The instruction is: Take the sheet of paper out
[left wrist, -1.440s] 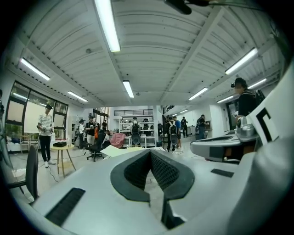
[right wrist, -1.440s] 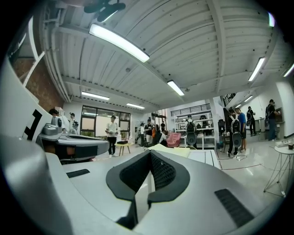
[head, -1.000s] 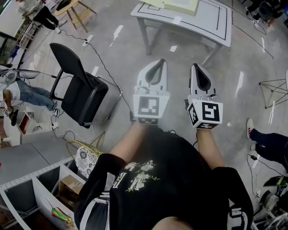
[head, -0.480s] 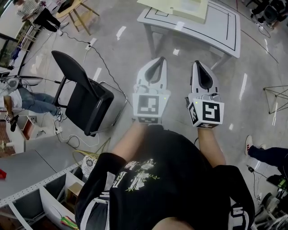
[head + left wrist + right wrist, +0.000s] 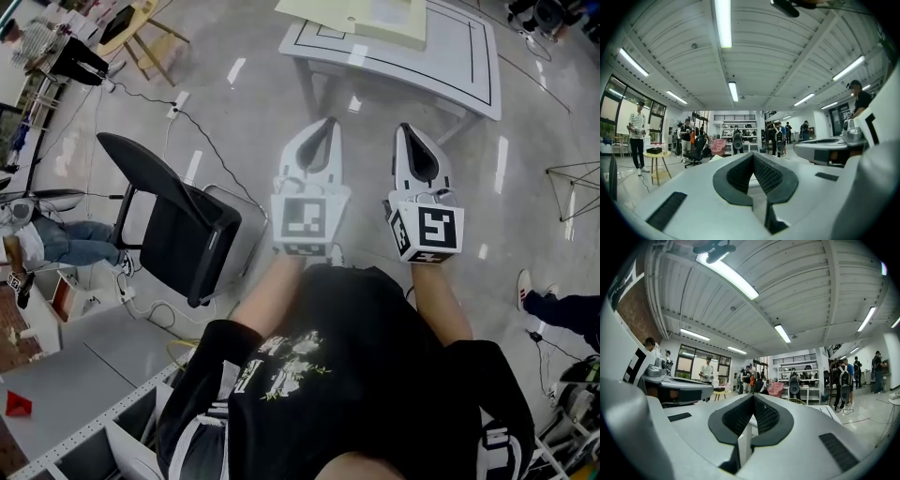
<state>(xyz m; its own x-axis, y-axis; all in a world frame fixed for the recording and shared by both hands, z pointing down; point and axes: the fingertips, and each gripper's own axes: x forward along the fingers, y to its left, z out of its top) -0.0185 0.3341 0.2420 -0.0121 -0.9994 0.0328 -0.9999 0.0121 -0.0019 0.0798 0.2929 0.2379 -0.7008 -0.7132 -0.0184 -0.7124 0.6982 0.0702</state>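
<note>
Left tool [image 5: 325, 127] and right tool [image 5: 406, 131] are closed and empty, well short of the surface [image 5: 450, 66]; removal looks unstarted.

No legible text, square coded markers on cubes of left gripper [image 5: 322, 128] and right gripper [image 5: 409, 131], shirt [image 5: 281, 366] print unreadable.
</note>
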